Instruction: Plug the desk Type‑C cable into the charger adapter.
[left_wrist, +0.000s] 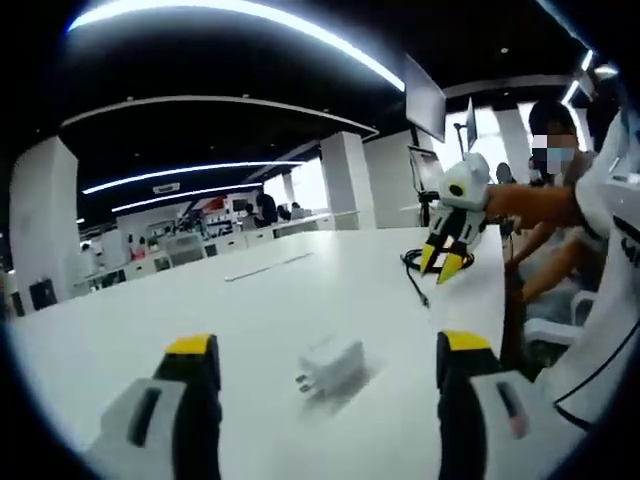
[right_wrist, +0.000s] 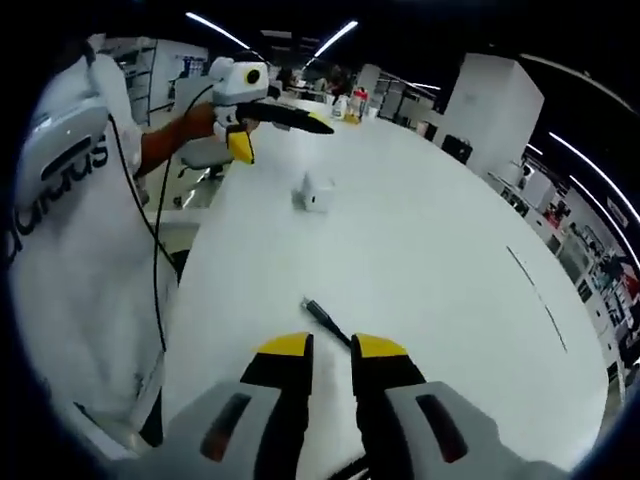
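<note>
In the left gripper view, the left tongs (left_wrist: 325, 362) stand wide apart at the bottom, the white charger adapter (left_wrist: 333, 371) lying on the white worktop (left_wrist: 250, 310) between them. In the right gripper view, the right tongs (right_wrist: 331, 352) pinch the black Type-C cable (right_wrist: 325, 321) at lower centre, its plug pointing toward the adapter in the upper middle.

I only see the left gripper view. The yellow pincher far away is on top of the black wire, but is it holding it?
Observer: In the right gripper view, the right gripper has its jaws close together, and the Type-C cable runs back into the narrow gap. I cannot tell if it is pinched.
Operator: Where's the plug pointing?
Observer: Its tip sticks out ahead of the jaws, roughly toward the charger adapter, with bare table between them.
Operator: What does my pincher look like from there?
Observer: The left gripper hangs open beyond the adapter, and a thin black cord trails from it down past a white shirt.
</note>
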